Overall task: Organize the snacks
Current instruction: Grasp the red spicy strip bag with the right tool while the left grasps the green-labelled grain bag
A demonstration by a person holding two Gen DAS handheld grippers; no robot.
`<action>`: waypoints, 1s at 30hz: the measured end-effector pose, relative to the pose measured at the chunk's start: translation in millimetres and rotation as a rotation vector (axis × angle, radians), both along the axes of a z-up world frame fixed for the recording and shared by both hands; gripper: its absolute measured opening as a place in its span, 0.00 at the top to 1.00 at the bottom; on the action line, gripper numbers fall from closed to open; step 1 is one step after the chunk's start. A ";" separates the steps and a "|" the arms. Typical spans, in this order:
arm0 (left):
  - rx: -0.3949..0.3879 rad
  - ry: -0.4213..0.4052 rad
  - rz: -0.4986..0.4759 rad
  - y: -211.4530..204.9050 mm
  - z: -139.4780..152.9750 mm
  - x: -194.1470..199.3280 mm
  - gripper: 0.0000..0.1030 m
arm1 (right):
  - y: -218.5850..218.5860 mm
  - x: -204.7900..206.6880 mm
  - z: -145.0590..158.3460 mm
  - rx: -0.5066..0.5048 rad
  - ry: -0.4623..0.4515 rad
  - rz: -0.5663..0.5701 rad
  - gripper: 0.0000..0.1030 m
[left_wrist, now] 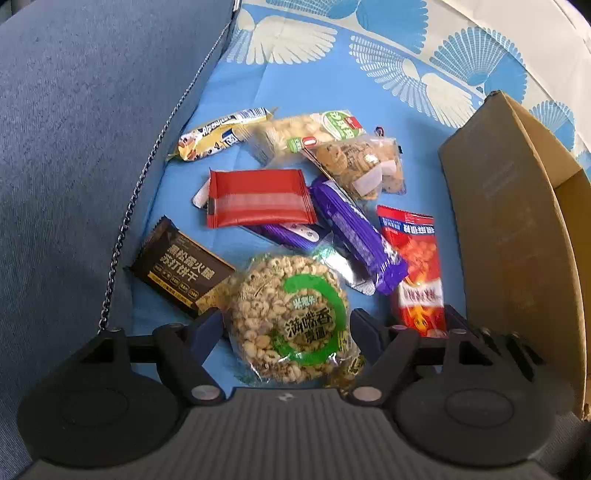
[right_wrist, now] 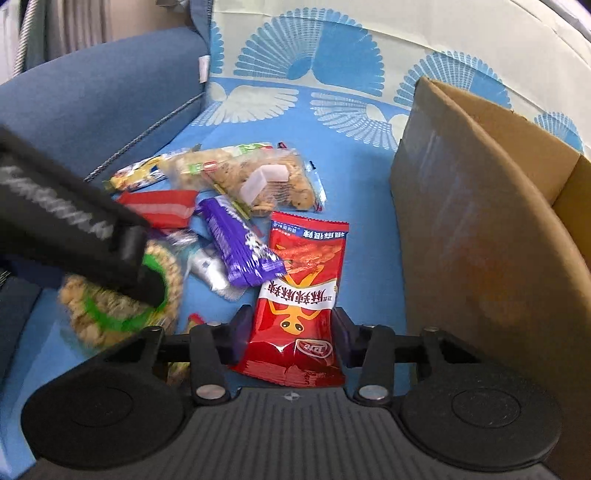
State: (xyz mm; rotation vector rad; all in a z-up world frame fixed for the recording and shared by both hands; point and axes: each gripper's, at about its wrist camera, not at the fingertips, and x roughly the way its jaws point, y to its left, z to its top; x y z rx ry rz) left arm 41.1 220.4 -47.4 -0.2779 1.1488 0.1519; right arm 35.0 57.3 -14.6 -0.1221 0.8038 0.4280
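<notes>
The snacks lie in a loose heap on a blue cloth printed with pale fan shapes, spread over what looks like a sofa seat; a darker blue cushion with a zip along its edge rises to the left of the heap, and an open cardboard box stands just to the right of it. Beyond the cushion, in the right wrist view, a strip of curtain shows at the top left corner. In the heap, a red wrapper lies near the middle, a purple bar slants beside it, a dark brown cracker packet sits at the cushion's foot, and clear bags of biscuits and a yellow bar lie farther back. The left gripper stands wide, its fingers either side of a round puffed-rice cake in a green-ringed clear wrapper, with small gaps showing at both pads, so the cake is between them but not squeezed. The right gripper stands narrower, its pads at both edges of a red chilli-snack packet that lies flat on the cloth next to the box; it appears to pinch the packet.
</notes>
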 end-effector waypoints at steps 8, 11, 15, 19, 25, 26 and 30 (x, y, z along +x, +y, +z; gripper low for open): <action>0.027 0.024 -0.021 -2.3 -4.0 -4.5 0.20 | -24.5 -55.3 31.9 -0.053 0.043 0.177 0.54; 0.037 0.027 -0.025 -4.9 -6.3 -4.0 0.18 | -36.3 -67.7 32.5 -0.042 0.069 0.174 0.53; 0.051 0.028 -0.013 -9.0 -8.2 0.4 0.14 | -37.6 -69.7 20.5 -0.028 0.061 0.199 0.47; 0.059 0.032 0.004 -15.9 -9.9 7.1 0.12 | -36.7 -59.8 9.1 -0.026 0.076 0.174 0.33; 0.134 0.060 -0.006 -34.3 -16.3 16.1 0.05 | -33.1 -50.6 -2.6 -0.003 0.111 0.143 0.28; 0.149 0.064 -0.007 -36.1 -17.1 16.8 0.05 | -33.4 -49.8 -3.0 0.003 0.114 0.139 0.28; 0.178 0.074 -0.002 -35.9 -19.2 16.6 0.09 | -36.6 -51.3 -1.3 0.009 0.116 0.138 0.31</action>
